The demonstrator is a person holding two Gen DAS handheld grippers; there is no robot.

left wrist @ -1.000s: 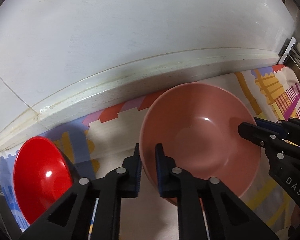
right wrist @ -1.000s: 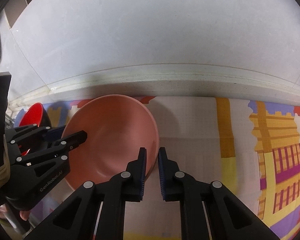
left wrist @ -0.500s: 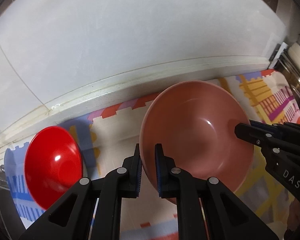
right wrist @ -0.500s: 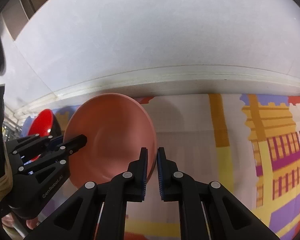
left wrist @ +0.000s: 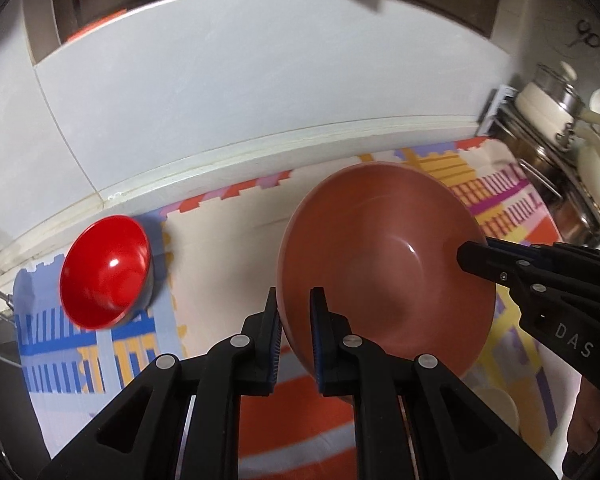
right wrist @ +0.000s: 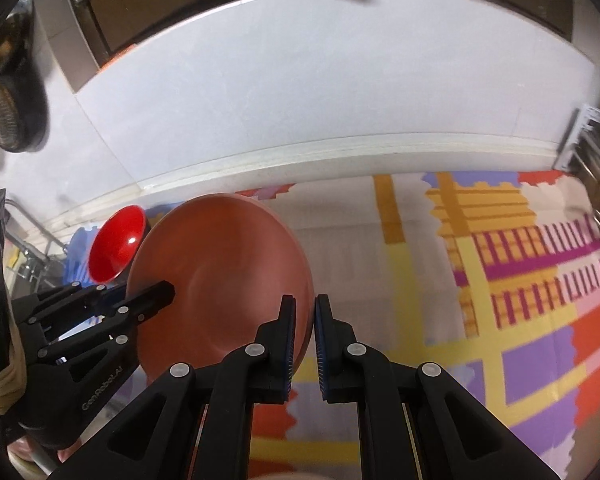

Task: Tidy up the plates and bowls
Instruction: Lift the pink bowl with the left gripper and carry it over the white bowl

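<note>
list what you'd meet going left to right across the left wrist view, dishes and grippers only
red bowl → left gripper, its jaws shut on the near left rim of the pink bowl → right gripper, shut on that bowl's right rim

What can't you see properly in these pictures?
- Underside of the pink bowl: both views show only its inside, so what lies under it is hidden.
- Base of the red bowl: left wrist view, hidden by its own tilted rim.
- Red bowl's right side: right wrist view, behind the pink bowl.
- Pots on the rack: left wrist view, blurred and cut by the edge.
- Floor mat: right wrist view, near part hidden by the right gripper.
</note>
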